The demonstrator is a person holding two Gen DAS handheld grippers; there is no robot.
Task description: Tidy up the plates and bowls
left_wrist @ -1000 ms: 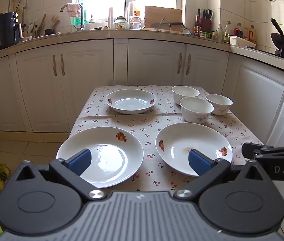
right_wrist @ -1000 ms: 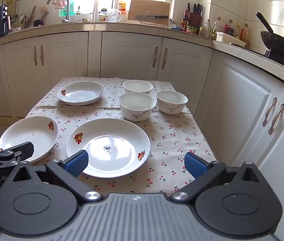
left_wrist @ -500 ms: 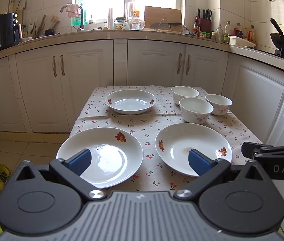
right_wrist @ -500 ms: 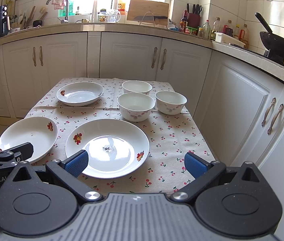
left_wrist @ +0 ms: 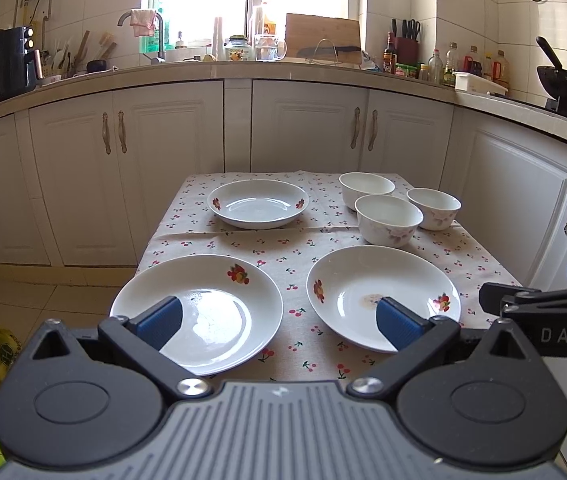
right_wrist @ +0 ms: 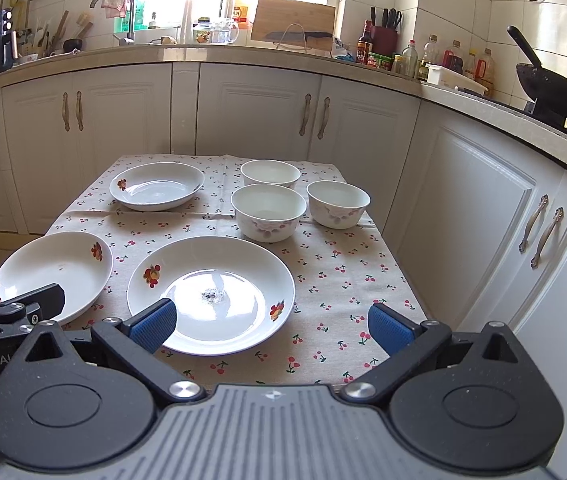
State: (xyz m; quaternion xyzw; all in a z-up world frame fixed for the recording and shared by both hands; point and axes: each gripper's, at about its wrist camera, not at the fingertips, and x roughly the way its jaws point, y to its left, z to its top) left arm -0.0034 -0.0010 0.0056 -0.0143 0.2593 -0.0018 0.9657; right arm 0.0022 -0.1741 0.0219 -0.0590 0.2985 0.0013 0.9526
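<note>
Left wrist view puts our left gripper (left_wrist: 279, 322) level and low at the near edge of the bench (left_wrist: 291, 240), jaws spread wide and empty, one blue pad before the near-left plate (left_wrist: 219, 300), the other before the near-right plate (left_wrist: 383, 292). Our right gripper (right_wrist: 269, 326) sits alongside it at the same edge, jaws likewise wide apart with nothing between them, aimed over the near-right plate and the bare cloth beside it. A third plate (left_wrist: 257, 202) lies at the far left. Three bowls (left_wrist: 389, 216) cluster at the far right, close together. The near-left plate overhangs the bench's left edge slightly. Open cloth runs between the two near plates and along the right side.
</note>
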